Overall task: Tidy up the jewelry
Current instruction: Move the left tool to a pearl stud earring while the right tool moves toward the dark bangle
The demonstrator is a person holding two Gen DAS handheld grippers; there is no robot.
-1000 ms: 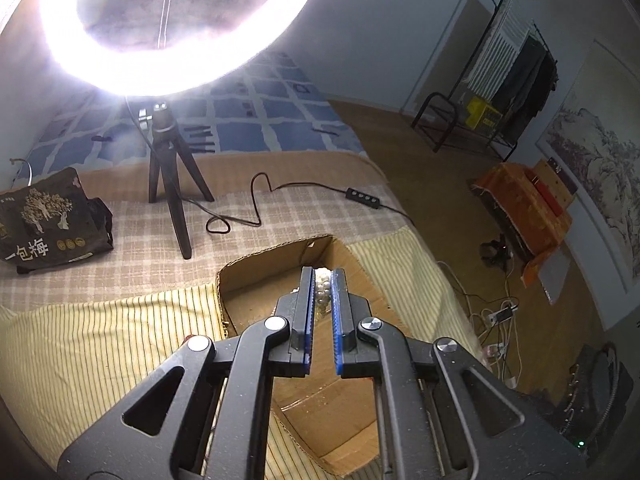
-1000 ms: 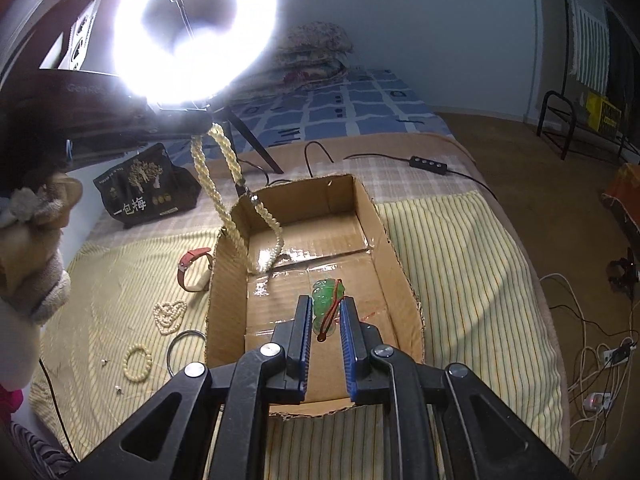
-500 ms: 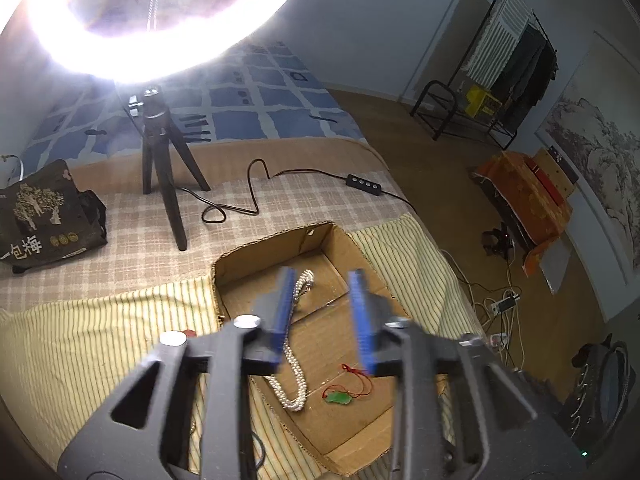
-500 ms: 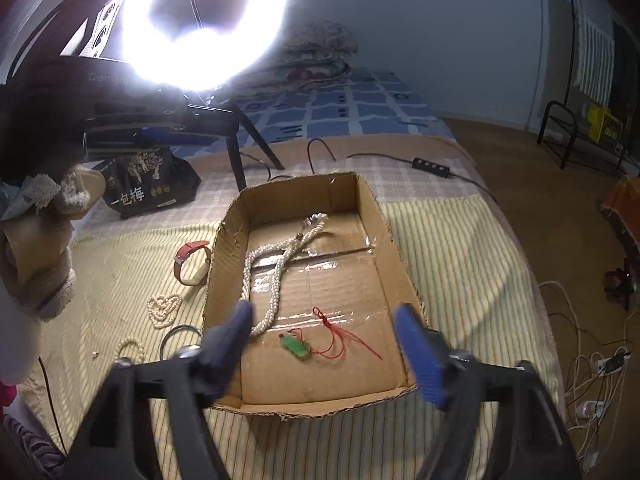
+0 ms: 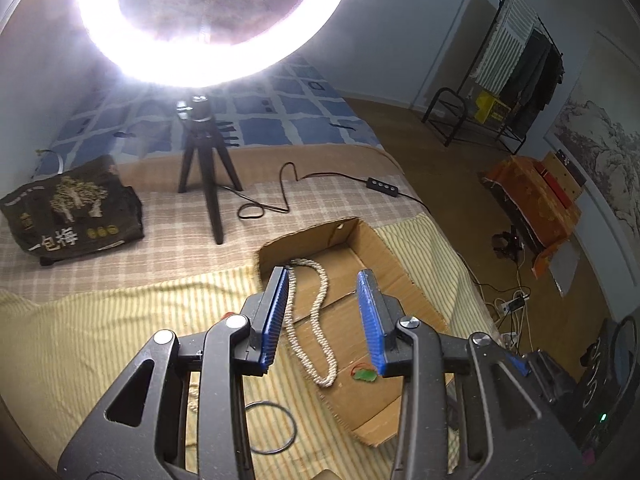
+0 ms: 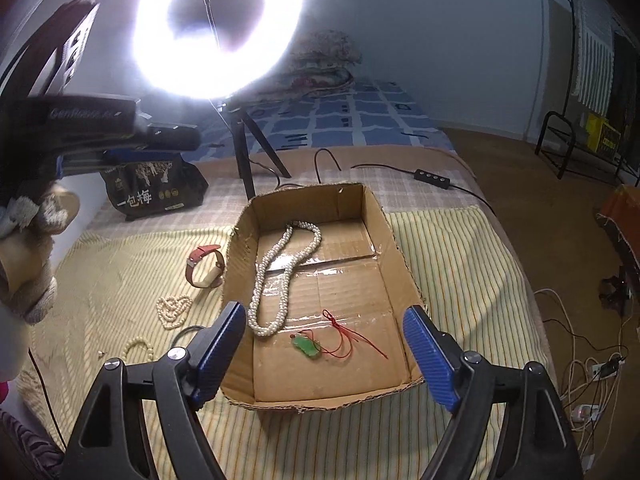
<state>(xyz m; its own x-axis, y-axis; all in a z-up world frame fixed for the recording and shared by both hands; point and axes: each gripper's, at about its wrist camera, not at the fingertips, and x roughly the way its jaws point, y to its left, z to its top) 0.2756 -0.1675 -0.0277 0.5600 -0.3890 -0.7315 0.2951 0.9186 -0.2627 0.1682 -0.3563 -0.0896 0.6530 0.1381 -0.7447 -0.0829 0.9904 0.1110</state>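
Already two pieces lay in the cardboard box (image 6: pixel 384 216) on the bed: one pearl rope necklace (image 6: pixel 280 276) by its left wall and one green pendant (image 6: pixel 307 346) on a red cord near the front edge. Both tools were empty, the right tool (image 6: pixel 324 354) opening wide and the left tool (image 5: pixel 325 314) partly open. Left of the box lay one red-strapped watch (image 6: pixel 204 266), two small bead strands and one dark bangle (image 5: pixel 269 426). Reaching for the watch might snag the box wall and shift it.
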